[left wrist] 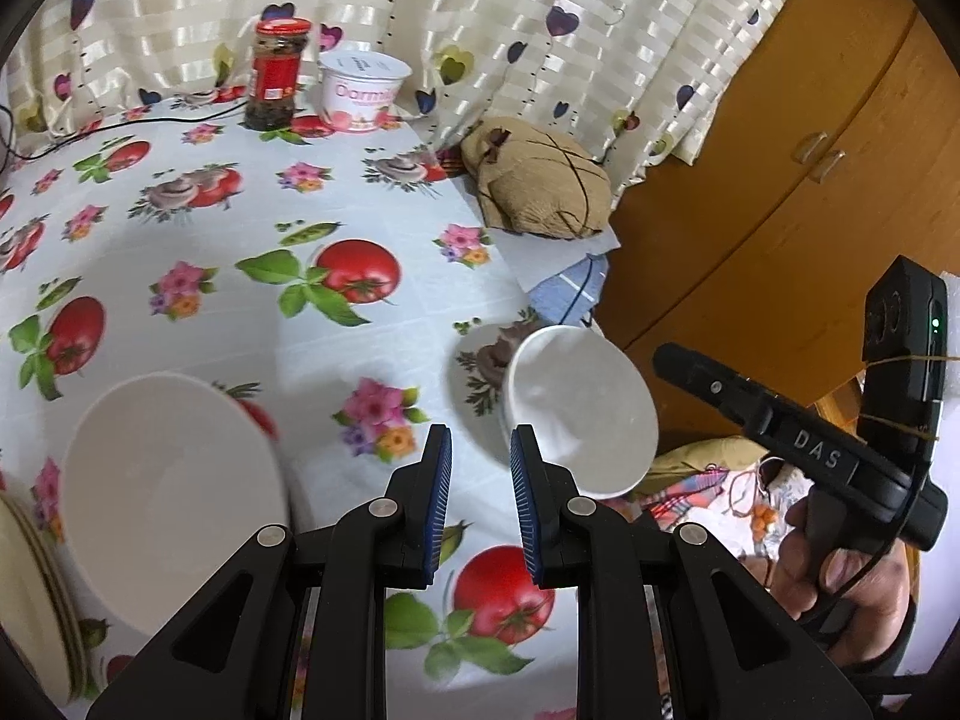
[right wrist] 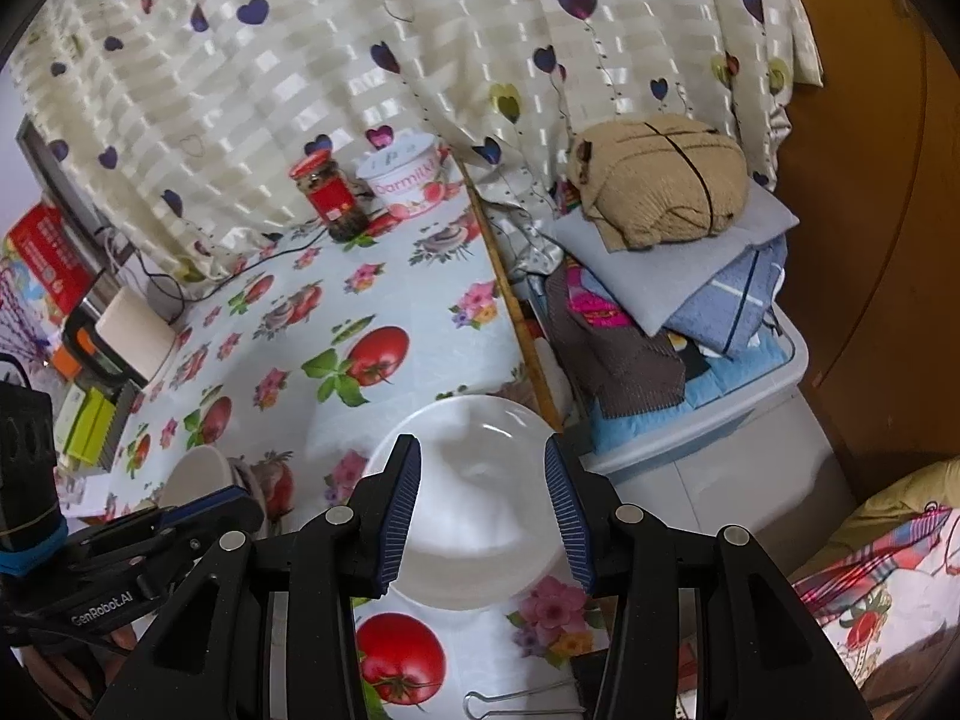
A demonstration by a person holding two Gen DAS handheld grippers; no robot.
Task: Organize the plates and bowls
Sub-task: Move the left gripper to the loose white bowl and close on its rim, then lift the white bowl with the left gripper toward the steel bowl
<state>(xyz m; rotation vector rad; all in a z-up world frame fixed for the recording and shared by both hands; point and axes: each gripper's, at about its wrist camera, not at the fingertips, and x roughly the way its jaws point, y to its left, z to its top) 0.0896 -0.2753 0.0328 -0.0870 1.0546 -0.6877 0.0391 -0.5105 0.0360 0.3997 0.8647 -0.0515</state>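
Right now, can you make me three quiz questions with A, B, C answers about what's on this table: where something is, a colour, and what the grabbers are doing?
1. Where is the jar?
A. at the far side of the table, beside the yogurt tub
B. inside a bowl
C. on the folded clothes

2. What colour is the jar's lid?
A. blue
B. red
C. green

3. How is the right gripper?
A. shut on a plate
B. holding a spoon
C. open, with a white bowl seen between its fingers

Answers:
1 A, the jar stands by the tub near the curtain.
2 B, the lid is clearly red.
3 C, its fingers are spread wide and grip nothing.
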